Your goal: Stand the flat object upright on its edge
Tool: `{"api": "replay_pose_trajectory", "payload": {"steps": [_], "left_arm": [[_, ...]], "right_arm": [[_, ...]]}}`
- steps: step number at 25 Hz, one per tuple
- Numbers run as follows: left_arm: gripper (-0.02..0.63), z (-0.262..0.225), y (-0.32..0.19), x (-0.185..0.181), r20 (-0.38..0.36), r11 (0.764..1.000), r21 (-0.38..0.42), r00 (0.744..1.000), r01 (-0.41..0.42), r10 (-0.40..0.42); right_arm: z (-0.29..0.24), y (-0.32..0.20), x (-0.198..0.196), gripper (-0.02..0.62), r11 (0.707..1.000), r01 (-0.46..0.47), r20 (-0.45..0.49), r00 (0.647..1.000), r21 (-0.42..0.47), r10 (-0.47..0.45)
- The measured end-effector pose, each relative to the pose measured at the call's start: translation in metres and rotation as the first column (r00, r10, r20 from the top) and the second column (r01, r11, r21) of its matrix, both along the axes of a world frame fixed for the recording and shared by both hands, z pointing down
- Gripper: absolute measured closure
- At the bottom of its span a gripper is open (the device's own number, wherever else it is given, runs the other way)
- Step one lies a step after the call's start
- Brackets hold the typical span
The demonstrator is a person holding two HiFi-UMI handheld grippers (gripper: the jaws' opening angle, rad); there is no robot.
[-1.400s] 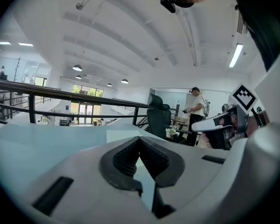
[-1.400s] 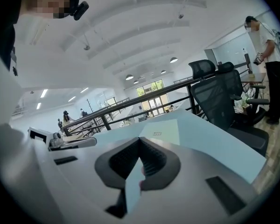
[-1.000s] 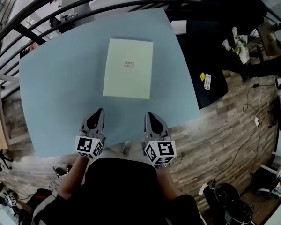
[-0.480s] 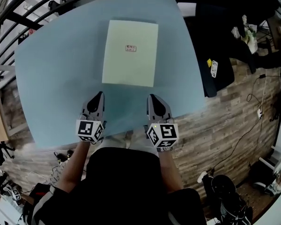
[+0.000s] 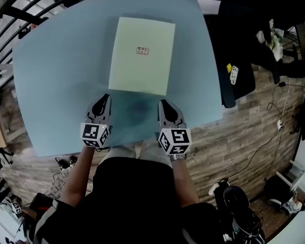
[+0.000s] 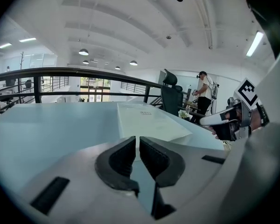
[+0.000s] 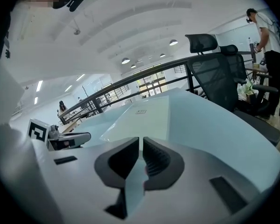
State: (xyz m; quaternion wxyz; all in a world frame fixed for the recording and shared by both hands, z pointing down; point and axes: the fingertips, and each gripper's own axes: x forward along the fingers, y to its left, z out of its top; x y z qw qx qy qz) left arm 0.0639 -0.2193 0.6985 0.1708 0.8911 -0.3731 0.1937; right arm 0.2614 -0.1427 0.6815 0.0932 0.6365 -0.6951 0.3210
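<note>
Ahead, flat board (image 5: 141,55) lies on table (image 5: 56,85); black chair (image 7: 214,78) beside right edge.

pale green flat object (image 5: 141,55), light blue table (image 5: 56,70).

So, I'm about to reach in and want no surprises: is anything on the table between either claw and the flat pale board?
Nothing visible. Only bare blue table lies between the left claw, the right claw and the board.

Bright even ceiling light; strong fisheye warp, dark vignetted corners.
</note>
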Motion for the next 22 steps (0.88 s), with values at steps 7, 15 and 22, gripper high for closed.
{"api": "replay_pose_trajectory", "payload": {"steps": [7, 15, 22], "left_arm": [[0.537, 0.009, -0.008, 0.003, 0.014, 1.000, -0.014, 1.000, -0.025, 0.026], [0.416, 0.018, -0.010, 0.014, -0.028, 0.993, -0.042, 0.993, -0.113, 0.112], [0.362, 0.032, -0.010, 0.020, 0.017, 0.982, -0.059, 0.984, -0.178, 0.180]], "right_arm": [[0.014, -0.007, 0.004, 0.537, 0.998, 0.029, 0.014, 1.000, -0.048, -0.028], [0.032, -0.017, -0.001, 0.368, 0.991, 0.113, 0.064, 0.992, -0.077, -0.108], [0.044, -0.022, 0.006, 0.328, 0.988, 0.119, 0.039, 0.992, -0.103, -0.116]]}}
